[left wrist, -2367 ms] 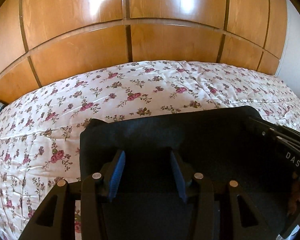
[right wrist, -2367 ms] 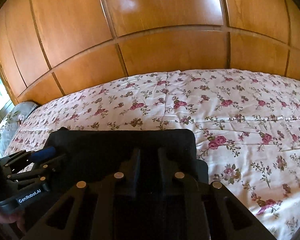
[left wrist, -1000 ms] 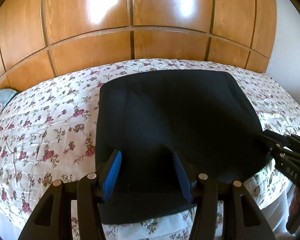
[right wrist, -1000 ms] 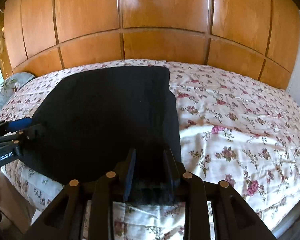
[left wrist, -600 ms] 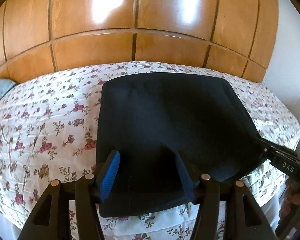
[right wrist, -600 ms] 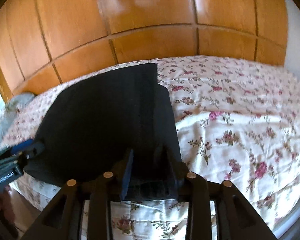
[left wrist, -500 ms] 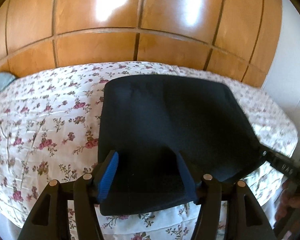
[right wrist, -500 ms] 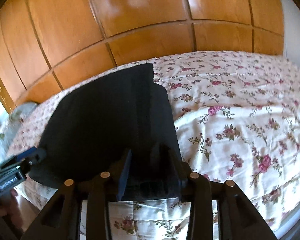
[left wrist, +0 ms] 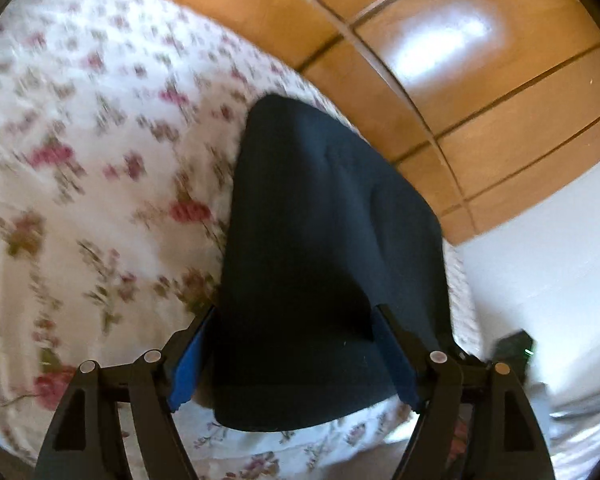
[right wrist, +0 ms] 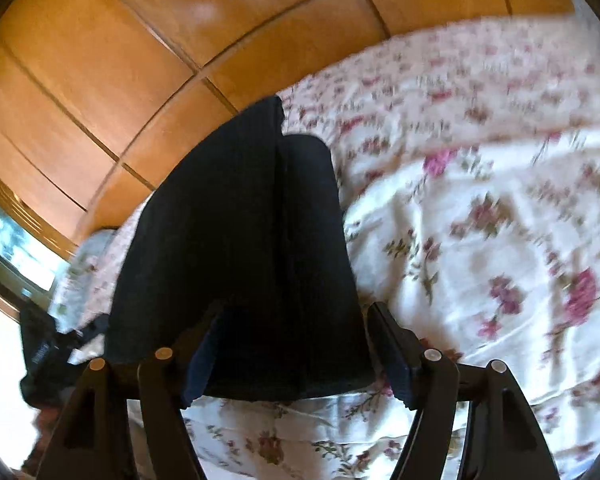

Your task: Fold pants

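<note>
Pants (left wrist: 324, 248) flat, near bed (left wrist: 100, 184) edge

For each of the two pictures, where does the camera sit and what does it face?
Left wrist: on the left gripper, facing the dark pants on the floral bedspread; its open fingers show.
Right wrist: on the right gripper, facing the same pants; open fingers and the other gripper show.
Shared: pants, bedspread, wooden wardrobe.

bare floral bedspread (right wrist: 480, 220) right of pants (right wrist: 240, 240); wooden wardrobe (left wrist: 480, 80) blocks far side.
</note>
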